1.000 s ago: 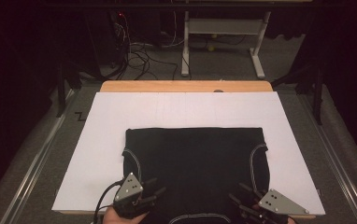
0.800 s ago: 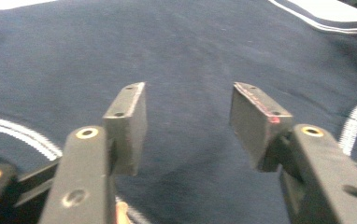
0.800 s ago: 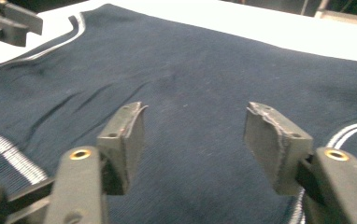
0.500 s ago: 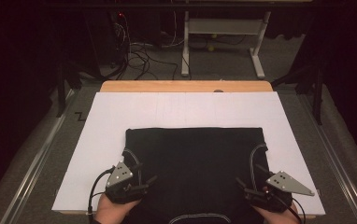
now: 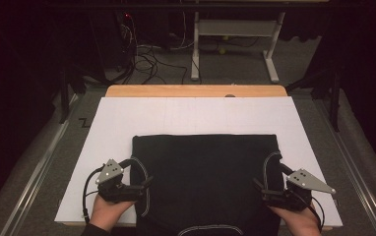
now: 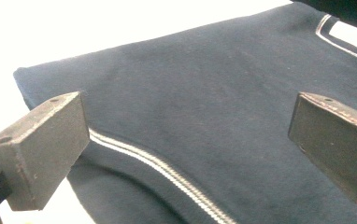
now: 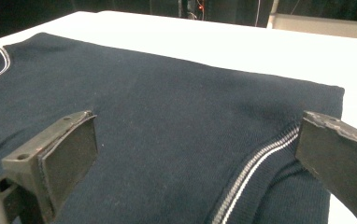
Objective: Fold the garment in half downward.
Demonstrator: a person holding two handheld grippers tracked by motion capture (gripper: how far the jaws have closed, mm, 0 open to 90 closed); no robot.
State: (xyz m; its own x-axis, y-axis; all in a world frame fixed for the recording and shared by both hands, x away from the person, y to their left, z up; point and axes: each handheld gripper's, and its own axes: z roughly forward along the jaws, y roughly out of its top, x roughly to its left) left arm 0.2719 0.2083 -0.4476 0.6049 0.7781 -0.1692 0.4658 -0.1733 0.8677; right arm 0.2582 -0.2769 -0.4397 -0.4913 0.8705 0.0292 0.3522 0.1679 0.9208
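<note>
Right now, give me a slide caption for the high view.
Both grippers, left and right, open beside a dark folded garment on a white table.

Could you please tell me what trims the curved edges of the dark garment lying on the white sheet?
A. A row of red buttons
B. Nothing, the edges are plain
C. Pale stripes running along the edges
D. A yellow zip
C: pale stripes follow the curved edge of the dark garment close to the right gripper, and the same striping runs by the left gripper.
</note>
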